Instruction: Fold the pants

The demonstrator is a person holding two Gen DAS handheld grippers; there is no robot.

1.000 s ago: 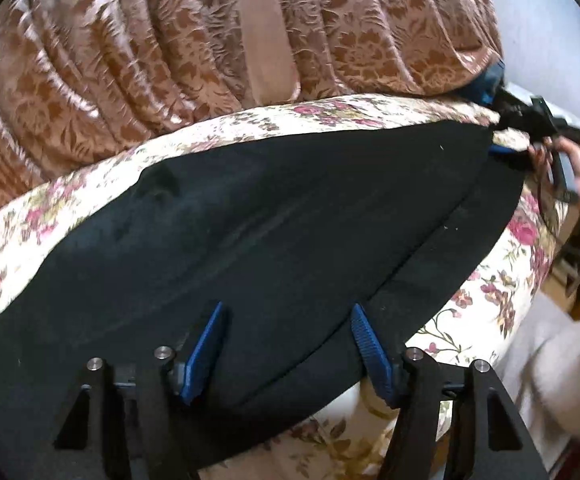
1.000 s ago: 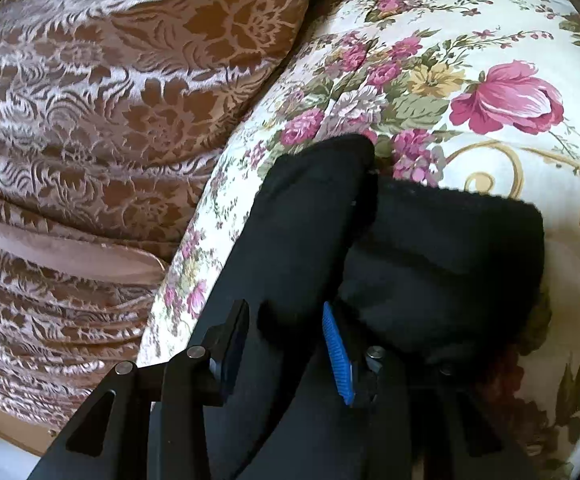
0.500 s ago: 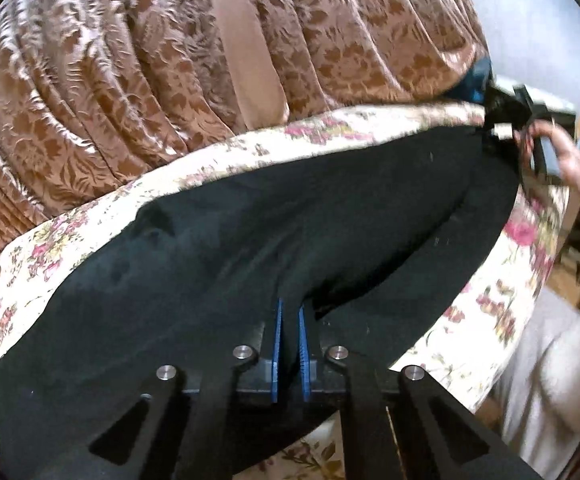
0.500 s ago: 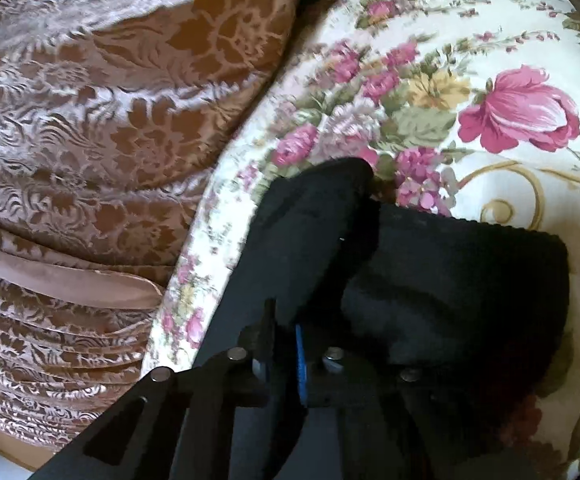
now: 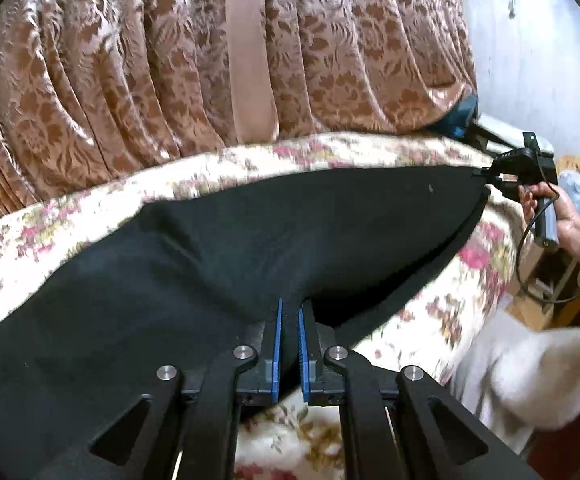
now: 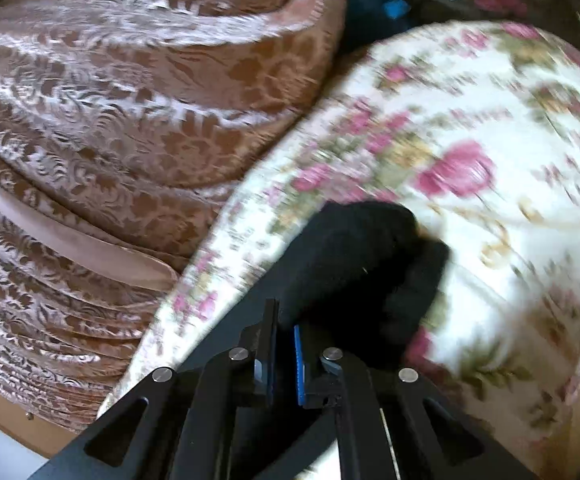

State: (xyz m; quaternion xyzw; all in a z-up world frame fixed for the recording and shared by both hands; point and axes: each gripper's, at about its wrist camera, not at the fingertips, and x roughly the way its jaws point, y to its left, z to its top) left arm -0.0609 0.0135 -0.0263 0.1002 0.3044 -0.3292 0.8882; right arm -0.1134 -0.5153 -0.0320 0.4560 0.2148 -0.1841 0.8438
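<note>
While the black pants [image 5: 217,248] lie stretched along the floral cushion [image 5: 430,312], left gripper [image 5: 288,320] is clamped on their near edge and right gripper [image 6: 285,340] pinches one bunched end. Step: lifting for the fold. Next move likely needs both ends carried across together, cloth taut.

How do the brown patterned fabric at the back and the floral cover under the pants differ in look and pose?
The brown fabric is tan with a shiny tone-on-tone leaf pattern; the floral cover is cream with pink roses. The brown fabric hangs in pleats behind; the floral cover lies spread flat, carrying the black pants. Both are patterned cloth, meeting along the back edge.
</note>
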